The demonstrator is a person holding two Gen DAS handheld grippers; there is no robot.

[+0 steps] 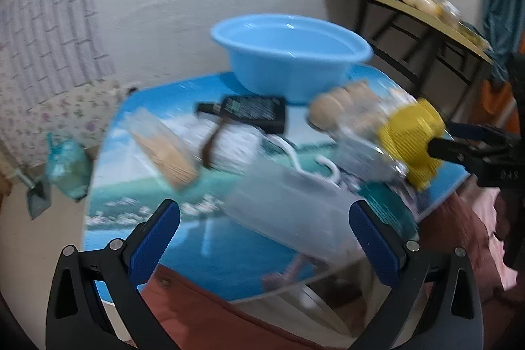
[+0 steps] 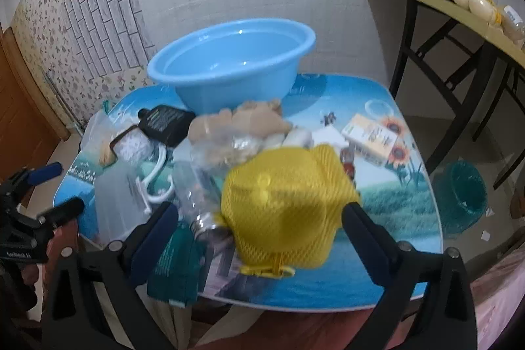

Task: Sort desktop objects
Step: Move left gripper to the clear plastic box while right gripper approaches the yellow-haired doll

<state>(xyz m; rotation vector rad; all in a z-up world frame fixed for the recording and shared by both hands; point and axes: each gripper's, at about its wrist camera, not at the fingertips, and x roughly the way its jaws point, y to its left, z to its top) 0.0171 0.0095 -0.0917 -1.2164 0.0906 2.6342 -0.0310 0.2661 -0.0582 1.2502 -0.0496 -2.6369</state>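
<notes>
Looking down at the crowded bench [image 2: 377, 277] with its blue seascape top, I have the yellow mesh-wrapped lump [image 2: 282, 205] at the near edge, right in front of my right gripper [image 2: 259, 218]. Its jaws stand wide, one on each side of the lump, and I cannot tell whether the pads touch the netting; I would not call it held. My left gripper [image 1: 265, 225] hangs with jaws just as wide over the clear plastic lidded box [image 1: 288, 212], gripping nothing.

The yellow thing looks light and soft: a loose net over something rounded, with a yellow plastic tag [image 2: 265, 269] at its near side. I judge the net will give and slide under the pads, so I would close across the widest part of the body rather than on the tag or a fold of mesh. Just behind it lies a crinkled clear bag of pale brown rounds [image 2: 236, 123], possibly eggs, so a careless push backwards could do harm. The pale blue plastic basin [image 2: 229, 61] at the far side looks the likely place for it.
</notes>
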